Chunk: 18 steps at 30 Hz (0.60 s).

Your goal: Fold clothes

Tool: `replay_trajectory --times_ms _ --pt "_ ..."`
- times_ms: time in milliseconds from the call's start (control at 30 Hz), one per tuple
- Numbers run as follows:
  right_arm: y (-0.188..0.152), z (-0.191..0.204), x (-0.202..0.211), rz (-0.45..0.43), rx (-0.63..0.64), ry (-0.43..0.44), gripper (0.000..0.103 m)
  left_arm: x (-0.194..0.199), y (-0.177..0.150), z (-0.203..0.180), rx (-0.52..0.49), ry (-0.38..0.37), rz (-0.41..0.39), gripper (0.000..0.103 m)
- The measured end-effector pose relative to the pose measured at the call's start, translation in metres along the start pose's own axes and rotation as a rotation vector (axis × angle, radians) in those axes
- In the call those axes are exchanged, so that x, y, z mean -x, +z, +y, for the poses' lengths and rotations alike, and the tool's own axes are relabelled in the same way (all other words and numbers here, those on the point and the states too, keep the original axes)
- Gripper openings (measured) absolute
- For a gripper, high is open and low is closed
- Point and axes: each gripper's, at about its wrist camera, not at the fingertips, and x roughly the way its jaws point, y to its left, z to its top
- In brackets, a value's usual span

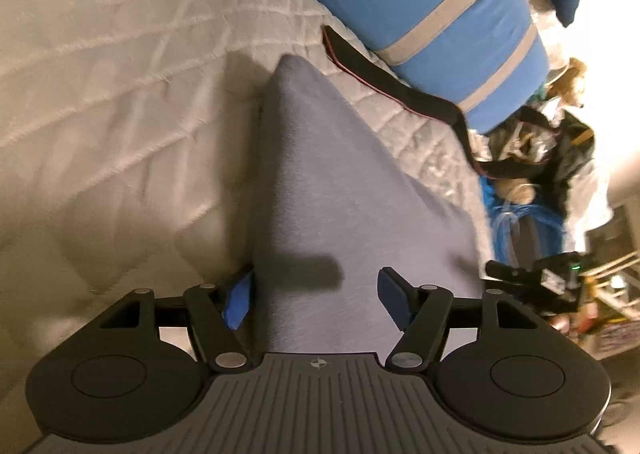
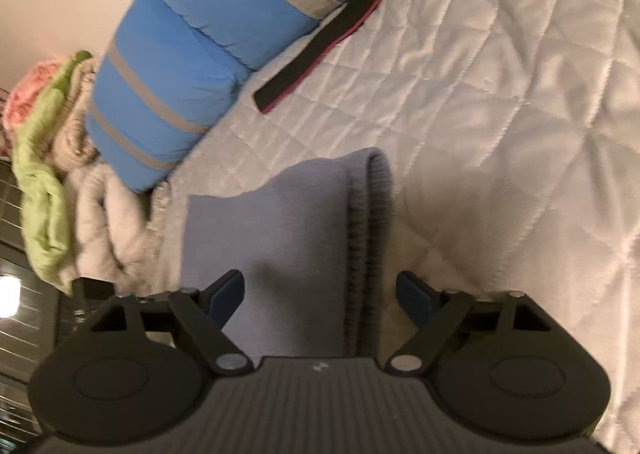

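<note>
A grey-blue garment lies folded on the white quilted bed cover. In the left wrist view it narrows to a point away from me. My left gripper hangs just above it, open, the blue pads clear of the cloth. In the right wrist view the same garment shows a ribbed hem along its right edge. My right gripper is open wide over that edge, holding nothing.
A blue rolled bedding bundle with grey stripes lies beyond the garment, with a black strap beside it. A green and pink heap of cloth sits at the left in the right wrist view. Clutter fills the bed's right side.
</note>
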Motion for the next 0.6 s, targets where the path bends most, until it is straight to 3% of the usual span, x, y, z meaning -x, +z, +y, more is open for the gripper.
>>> replay_trajectory --times_ms 133,167,200,233,400,600 --pt "-0.001 0.001 -0.005 0.018 -0.007 0.018 0.084 -0.012 0.006 0.007 0.056 -0.051 0.031 0.061" --pt "-0.001 0.002 -0.007 0.029 -0.008 0.005 0.071 -0.014 0.006 0.008 0.074 -0.05 0.039 0.037" --pt "-0.002 0.002 -0.009 0.039 -0.008 -0.008 0.035 -0.016 0.006 0.01 0.092 -0.048 0.047 0.019" --pt "-0.002 0.003 -0.011 0.05 -0.008 -0.021 0.029 -0.015 0.006 0.009 0.094 -0.045 0.047 0.018" --pt "-0.006 0.019 -0.006 0.032 0.047 -0.055 0.025 0.004 0.003 -0.013 0.013 -0.043 -0.006 0.013" --pt "-0.003 0.046 0.0 -0.001 0.089 -0.006 0.025 0.033 0.008 -0.024 -0.035 -0.019 -0.046 0.013"
